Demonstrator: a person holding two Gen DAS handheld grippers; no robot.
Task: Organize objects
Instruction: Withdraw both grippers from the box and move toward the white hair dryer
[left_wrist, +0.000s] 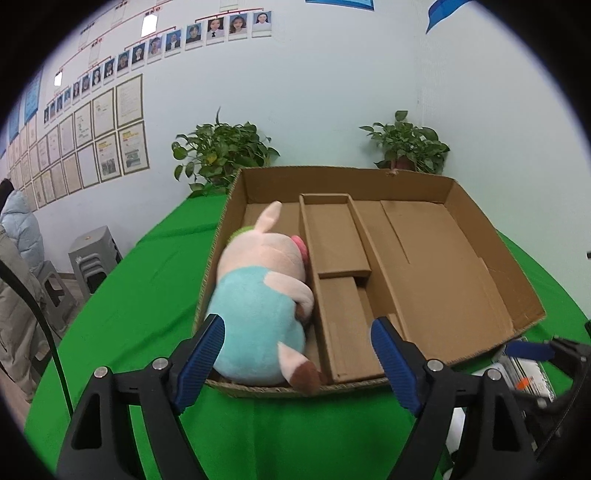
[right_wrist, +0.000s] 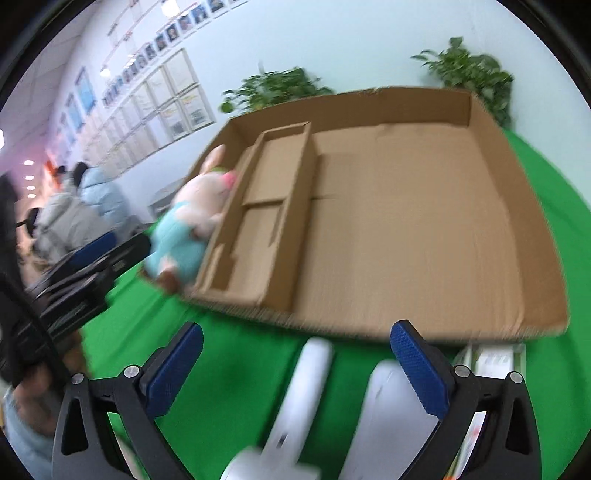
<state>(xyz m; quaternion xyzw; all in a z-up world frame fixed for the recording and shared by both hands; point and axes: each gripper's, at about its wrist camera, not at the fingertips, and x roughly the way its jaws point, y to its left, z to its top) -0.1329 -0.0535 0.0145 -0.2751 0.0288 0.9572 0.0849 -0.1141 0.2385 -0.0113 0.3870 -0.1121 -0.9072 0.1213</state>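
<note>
A plush pig (left_wrist: 264, 295) in a light blue outfit lies in the left compartment of a shallow cardboard box (left_wrist: 491, 236); it also shows in the right wrist view (right_wrist: 188, 218), as does the box (right_wrist: 406, 221). My left gripper (left_wrist: 297, 339) is open just in front of the pig, not touching it. My right gripper (right_wrist: 295, 347) is open above a white tube-shaped object (right_wrist: 306, 387) and a white flat object (right_wrist: 391, 413) on the green cloth before the box.
Cardboard dividers (left_wrist: 332, 240) split the box's left part. A small labelled packet (left_wrist: 528, 373) lies right of the box, next to the other gripper. Two potted plants (left_wrist: 221, 151) stand behind the box. People (right_wrist: 74, 206) and stools (left_wrist: 92, 254) are at the left.
</note>
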